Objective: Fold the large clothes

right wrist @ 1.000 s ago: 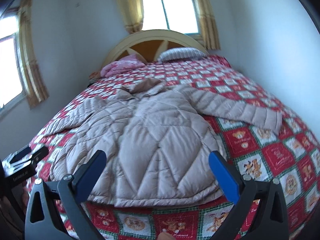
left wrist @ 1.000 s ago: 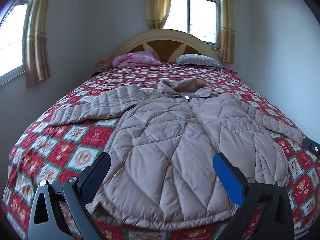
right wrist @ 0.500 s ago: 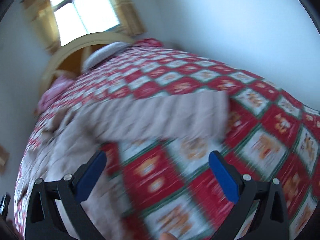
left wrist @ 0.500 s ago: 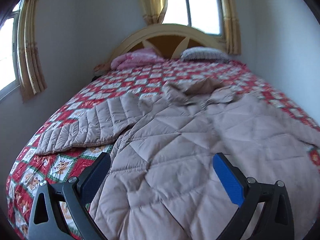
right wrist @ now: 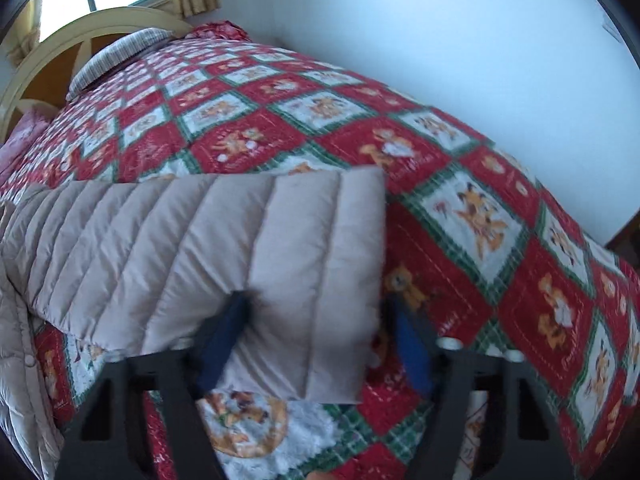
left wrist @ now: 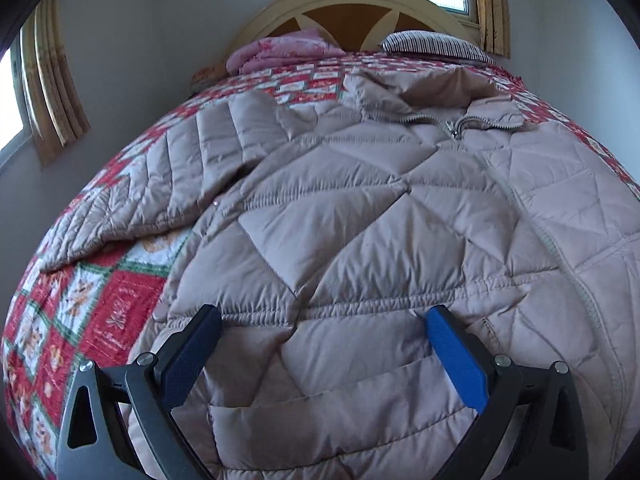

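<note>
Pale taupe quilted puffer coat lies spread front-up on a bed covered by a red, white and green patchwork quilt printed with bear motifs. Coat shell is smooth, slightly glossy, stitched in large diamond panels with a gathered elastic seam across the waist; zipper closed up to a rumpled collar near the arched cream wooden headboard.

Left gripper hovers over the coat's lower front, its 2 blue-padded fingers wide apart, nothing between them.

Right gripper sits at the cuff end of the coat's right sleeve, which stretches flat across the quilt in narrow parallel channel stitching, with a straight square-cut end. Its jaws are closing, cuff fabric lies between them, and 1 finger dents the padding; view is blurred.

Pink folded blanket and striped pillow rest by the headboard.
</note>
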